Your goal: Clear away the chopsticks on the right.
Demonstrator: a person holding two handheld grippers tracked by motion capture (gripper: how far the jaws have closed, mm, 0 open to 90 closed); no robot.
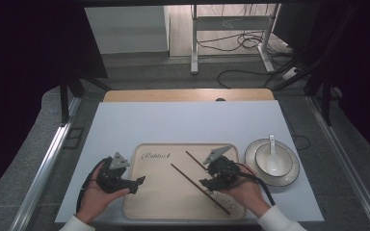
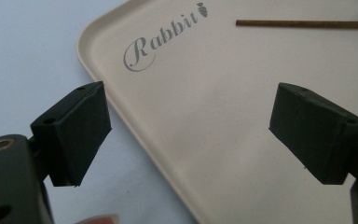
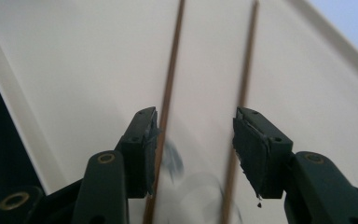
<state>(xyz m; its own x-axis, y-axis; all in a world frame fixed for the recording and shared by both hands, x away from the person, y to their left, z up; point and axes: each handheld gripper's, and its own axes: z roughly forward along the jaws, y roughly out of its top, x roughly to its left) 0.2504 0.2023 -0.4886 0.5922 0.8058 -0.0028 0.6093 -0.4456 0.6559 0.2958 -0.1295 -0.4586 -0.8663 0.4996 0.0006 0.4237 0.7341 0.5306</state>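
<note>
Hovering over: right claw (image 1: 211,185) is standing part-open above the tray's near right part, both chopsticks passing between its jaws, pads pressing on neither
Lying on the tray: two chopsticks (image 3: 170,79) are resting side by side, running diagonally from the tray's middle toward its near right corner
Waiting at the tray's left edge: left claw (image 1: 137,183) is standing wide with nothing between its jaws, one jaw over the tray (image 2: 223,140), the other over the desk (image 1: 183,120)
Sitting right of the tray: bowl (image 1: 284,166) on a plate, a white spoon (image 1: 272,154) lying in it
Risking, by my reading: chopsticks are lying apart, so a close from here could be pinching only one, or rolling them across each other
Risking too: jaws dipping low could be scraping the smooth tray and skidding the sticks toward its rim
Risking last: a lopsided grip near one end could be letting the far tips droop
</note>
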